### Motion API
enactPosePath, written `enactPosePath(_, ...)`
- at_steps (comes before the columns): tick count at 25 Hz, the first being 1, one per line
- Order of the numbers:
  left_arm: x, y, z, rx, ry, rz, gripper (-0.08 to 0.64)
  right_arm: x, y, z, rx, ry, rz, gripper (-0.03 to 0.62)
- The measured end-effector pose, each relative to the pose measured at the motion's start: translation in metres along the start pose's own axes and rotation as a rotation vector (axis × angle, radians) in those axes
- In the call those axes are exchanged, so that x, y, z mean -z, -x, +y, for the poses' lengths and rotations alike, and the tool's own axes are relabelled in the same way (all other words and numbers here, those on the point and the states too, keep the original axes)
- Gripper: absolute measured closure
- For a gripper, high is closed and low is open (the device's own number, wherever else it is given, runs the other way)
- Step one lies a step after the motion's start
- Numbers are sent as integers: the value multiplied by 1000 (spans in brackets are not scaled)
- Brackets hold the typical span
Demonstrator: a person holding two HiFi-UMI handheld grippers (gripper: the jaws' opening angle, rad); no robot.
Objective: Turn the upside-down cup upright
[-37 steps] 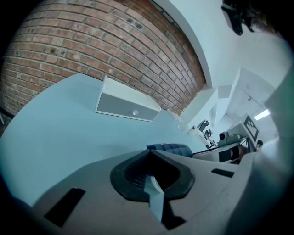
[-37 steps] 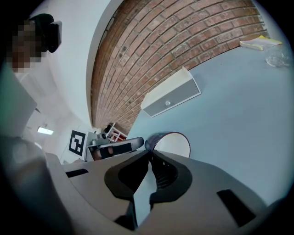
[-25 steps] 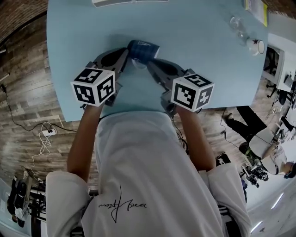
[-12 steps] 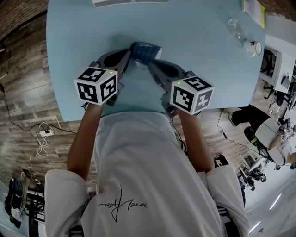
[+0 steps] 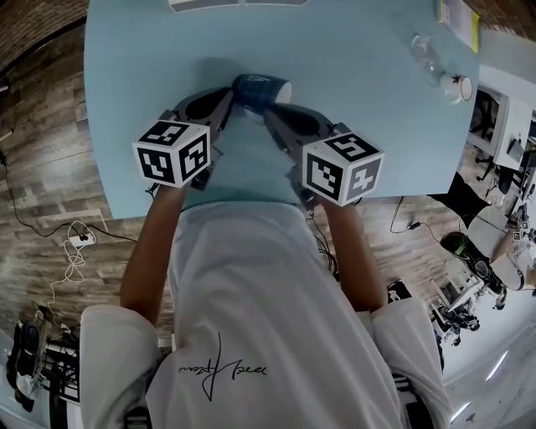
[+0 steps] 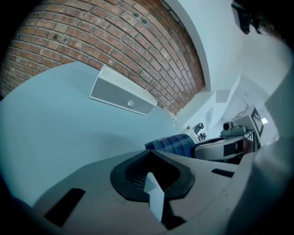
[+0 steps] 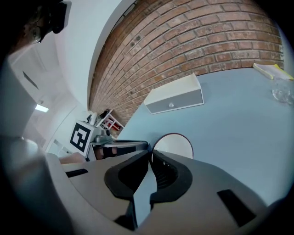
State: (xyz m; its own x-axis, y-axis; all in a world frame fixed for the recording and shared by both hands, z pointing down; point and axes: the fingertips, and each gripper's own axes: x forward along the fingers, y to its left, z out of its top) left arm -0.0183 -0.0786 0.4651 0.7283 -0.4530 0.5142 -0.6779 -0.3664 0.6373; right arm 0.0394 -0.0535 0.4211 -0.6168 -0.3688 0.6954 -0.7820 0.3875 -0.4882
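The blue ribbed cup (image 5: 256,89) lies tipped on its side on the light blue table (image 5: 352,59), with its white mouth (image 7: 173,145) turned right. My left gripper (image 5: 232,100) is shut, and its tips rest against the cup's left, base end. In the left gripper view the cup (image 6: 173,145) shows just beyond the closed jaws, to their right. My right gripper (image 5: 269,110) is also shut, with its tips just below the cup. In the right gripper view the tips meet at the left edge of the rim. Nothing shows between either pair of jaws.
A white box (image 5: 236,4) with a small knob stands at the table's far edge. Clear glassware (image 5: 427,49), a small white cup (image 5: 462,85) and a yellow book (image 5: 459,17) sit far right. The table's near edge runs just under both grippers. Cables lie on the wooden floor.
The right gripper's marker cube has drifted slightly left. The cup and the left gripper have hardly moved, and both grippers stay shut.
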Motion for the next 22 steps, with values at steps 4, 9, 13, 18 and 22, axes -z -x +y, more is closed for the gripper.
enactPosePath(4, 0, 0, 4, -4, 6, -1, 551, -4, -4, 3, 4, 25, 8, 569)
enactPosePath(9, -1, 1, 6, -11, 10, -4, 551, -6, -6, 8, -10, 34, 11, 569)
enactPosePath(13, 0, 1, 8, -23, 15, -5, 551, -8, -8, 12, -35, 36, 13, 569)
enactPosePath(18, 2, 3, 16, -35, 22, -2, 551, -9, -16, 20, -53, 60, 23, 569)
enactPosePath(22, 4, 4, 17, -41, 25, -1, 552, -9, -18, 24, -64, 70, 29, 569)
